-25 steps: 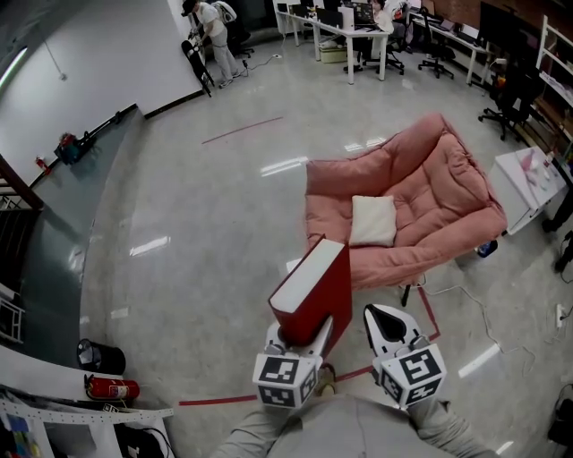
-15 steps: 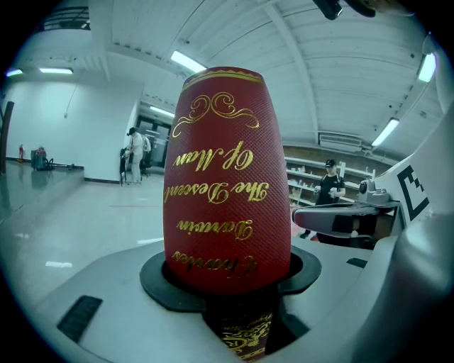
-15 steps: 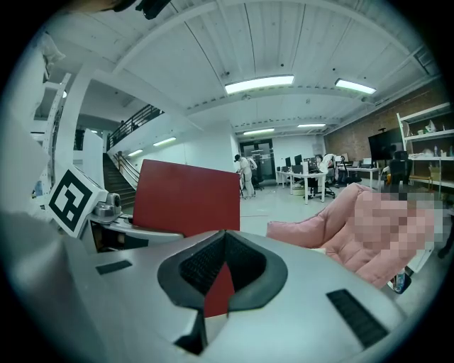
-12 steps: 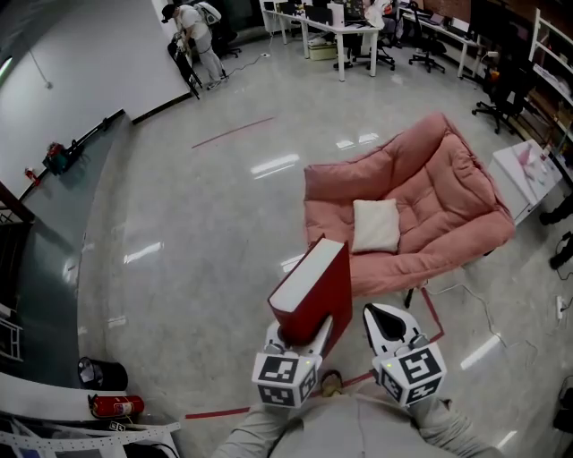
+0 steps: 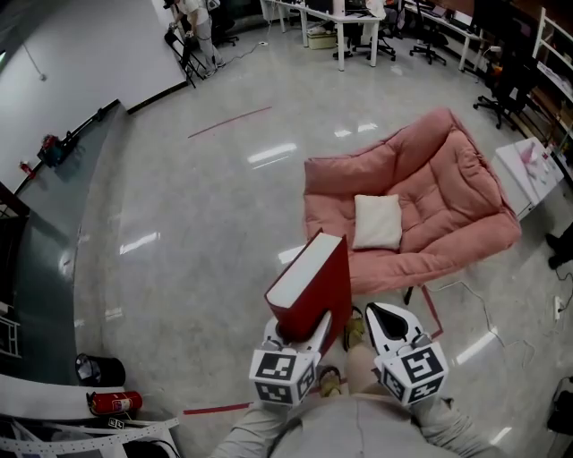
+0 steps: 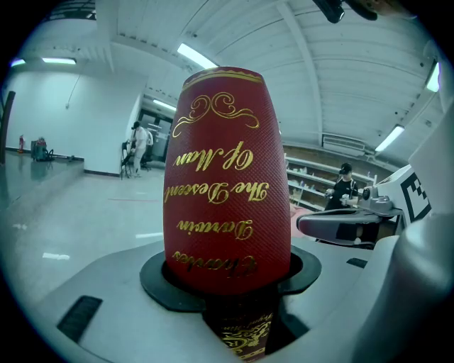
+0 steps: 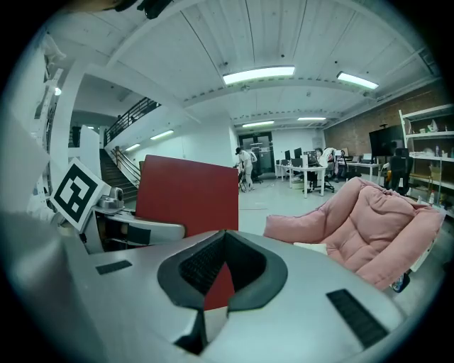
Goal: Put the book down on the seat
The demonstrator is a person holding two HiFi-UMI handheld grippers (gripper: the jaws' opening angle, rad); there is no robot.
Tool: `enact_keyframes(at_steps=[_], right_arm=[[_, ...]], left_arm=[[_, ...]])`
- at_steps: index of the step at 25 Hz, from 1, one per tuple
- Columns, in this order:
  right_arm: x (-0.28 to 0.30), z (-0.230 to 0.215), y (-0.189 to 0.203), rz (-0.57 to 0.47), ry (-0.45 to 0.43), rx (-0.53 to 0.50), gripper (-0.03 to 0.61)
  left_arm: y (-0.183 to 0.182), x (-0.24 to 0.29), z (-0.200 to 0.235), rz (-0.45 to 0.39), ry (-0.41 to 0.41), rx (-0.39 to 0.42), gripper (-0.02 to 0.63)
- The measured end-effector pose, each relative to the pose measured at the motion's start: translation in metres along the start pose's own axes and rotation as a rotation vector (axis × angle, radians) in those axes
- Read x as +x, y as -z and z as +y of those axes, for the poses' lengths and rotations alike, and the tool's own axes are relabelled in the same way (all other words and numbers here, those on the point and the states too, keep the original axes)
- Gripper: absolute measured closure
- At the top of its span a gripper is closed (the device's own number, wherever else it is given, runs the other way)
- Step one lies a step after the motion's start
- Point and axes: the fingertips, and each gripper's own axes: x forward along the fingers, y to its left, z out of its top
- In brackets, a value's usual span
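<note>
A thick red book (image 5: 309,291) with gold lettering on its spine (image 6: 227,184) stands upright in my left gripper (image 5: 300,335), whose jaws are shut on its lower end (image 6: 230,280). My right gripper (image 5: 380,313) hangs just right of it, shut with nothing in it (image 7: 223,273). The book's red cover (image 7: 188,195) fills the left of the right gripper view. The pink padded armchair (image 5: 421,206) stands ahead and to the right, a white cushion (image 5: 376,222) on its seat. Both grippers are short of the chair's front edge.
A white side table (image 5: 528,174) stands right of the chair, and a cable (image 5: 466,295) trails on the floor near it. A fire extinguisher (image 5: 112,402) and a black bin (image 5: 97,369) sit at lower left. Desks and office chairs (image 5: 358,18) line the far wall.
Both grippers have moved forward with the book toward the chair, which now lies a little closer. A foot has come into view between the grippers.
</note>
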Motion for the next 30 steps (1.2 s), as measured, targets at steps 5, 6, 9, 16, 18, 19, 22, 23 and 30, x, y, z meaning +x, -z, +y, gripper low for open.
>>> enact_keyframes(at_steps=[5,6,9,16,18,19,22,23,30], right_arm=[[0.024,-0.015,-0.01,-0.001,-0.017,-0.005,0.578],[0.03,-0.019,-0.011,0.001,-0.021,-0.006,0.578],[0.044,-0.032,-0.016,0.0,-0.027,-0.001,0.578],[0.075,-0.078,-0.019,0.012,-0.008,0.04,0.578],[0.084,-0.093,-0.018,0.023,0.001,0.055,0.578],[0.089,-0.1,-0.016,0.029,0.005,0.061,0.578],[0.105,-0.117,-0.011,0.048,0.01,0.076,0.578],[0.11,-0.123,-0.009,0.055,0.01,0.078,0.578],[0.143,-0.164,0.007,0.102,0.008,0.116,0.578]], left_arm=[[-0.007,0.018,0.013,0.004,-0.01,-0.021,0.364],[-0.008,0.023,0.016,0.005,-0.012,-0.024,0.364],[-0.013,0.04,0.023,0.008,-0.015,-0.032,0.364],[-0.026,0.09,0.028,0.034,0.024,-0.028,0.364],[-0.028,0.107,0.03,0.047,0.03,-0.034,0.364],[-0.028,0.115,0.032,0.053,0.033,-0.037,0.364],[-0.027,0.139,0.04,0.075,0.043,-0.038,0.364],[-0.026,0.149,0.042,0.083,0.045,-0.037,0.364],[-0.02,0.222,0.057,0.149,0.074,-0.024,0.364]])
